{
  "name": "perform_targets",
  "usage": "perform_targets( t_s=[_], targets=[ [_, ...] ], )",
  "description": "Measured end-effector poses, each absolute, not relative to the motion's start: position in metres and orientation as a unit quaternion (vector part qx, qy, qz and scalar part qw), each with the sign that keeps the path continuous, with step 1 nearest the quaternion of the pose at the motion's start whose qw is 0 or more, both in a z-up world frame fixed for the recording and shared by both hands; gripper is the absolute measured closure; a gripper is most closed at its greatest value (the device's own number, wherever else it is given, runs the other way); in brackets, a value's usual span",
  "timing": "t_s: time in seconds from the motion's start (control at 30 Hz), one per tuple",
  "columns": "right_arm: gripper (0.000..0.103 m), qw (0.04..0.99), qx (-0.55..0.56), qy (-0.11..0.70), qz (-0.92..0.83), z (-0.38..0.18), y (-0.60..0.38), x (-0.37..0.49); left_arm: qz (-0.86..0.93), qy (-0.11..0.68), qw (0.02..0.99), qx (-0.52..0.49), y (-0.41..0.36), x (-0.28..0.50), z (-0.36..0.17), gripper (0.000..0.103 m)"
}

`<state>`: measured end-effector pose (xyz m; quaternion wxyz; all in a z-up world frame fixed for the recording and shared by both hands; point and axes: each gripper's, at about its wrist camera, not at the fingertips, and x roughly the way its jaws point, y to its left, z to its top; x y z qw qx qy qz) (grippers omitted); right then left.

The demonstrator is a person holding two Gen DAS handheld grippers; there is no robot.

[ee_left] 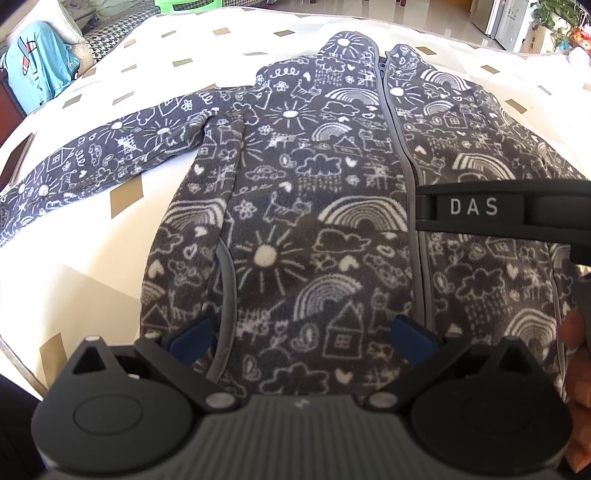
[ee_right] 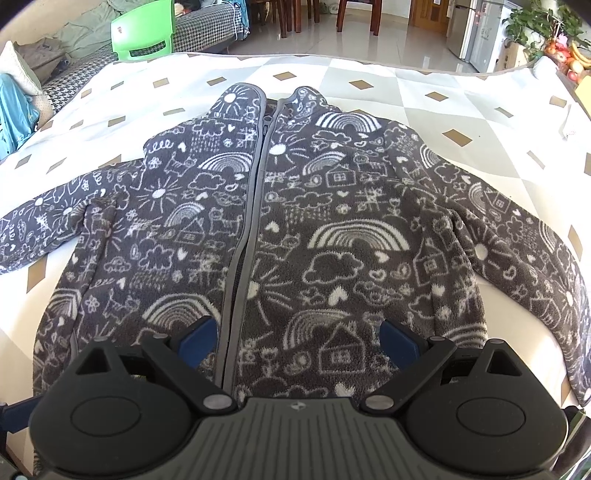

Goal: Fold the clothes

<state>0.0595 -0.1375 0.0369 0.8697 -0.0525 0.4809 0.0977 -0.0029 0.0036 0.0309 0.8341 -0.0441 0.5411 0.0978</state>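
A dark grey fleece jacket with white doodles of suns, rainbows and houses lies flat and zipped on the bed, collar away from me, both sleeves spread out. My left gripper hovers open over its lower left front, blue pads wide apart with nothing between them. In the right wrist view the same jacket fills the frame. My right gripper is open above the hem beside the grey zipper. The right gripper's black body marked DAS crosses the right of the left wrist view.
The jacket rests on a white bed cover with tan diamonds. A green plastic chair and a houndstooth sofa stand beyond the far edge. Blue cloth lies at far left. A fridge and plant stand far right.
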Motion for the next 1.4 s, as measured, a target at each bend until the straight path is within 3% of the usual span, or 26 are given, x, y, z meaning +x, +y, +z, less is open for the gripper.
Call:
perform_targets(
  t_s=[0.77,1.4],
  targets=[
    [0.008,0.834,-0.002,0.549,0.058,0.015,-0.182,0.055,0.028,0.562,0.827,0.007,-0.033,-0.020,0.014,0.000],
    [0.004,0.848,-0.069,0.523,0.055,0.005,-0.166,0.043,0.026,0.553,0.833,-0.008,-0.013,-0.027,0.008,0.000]
  ],
)
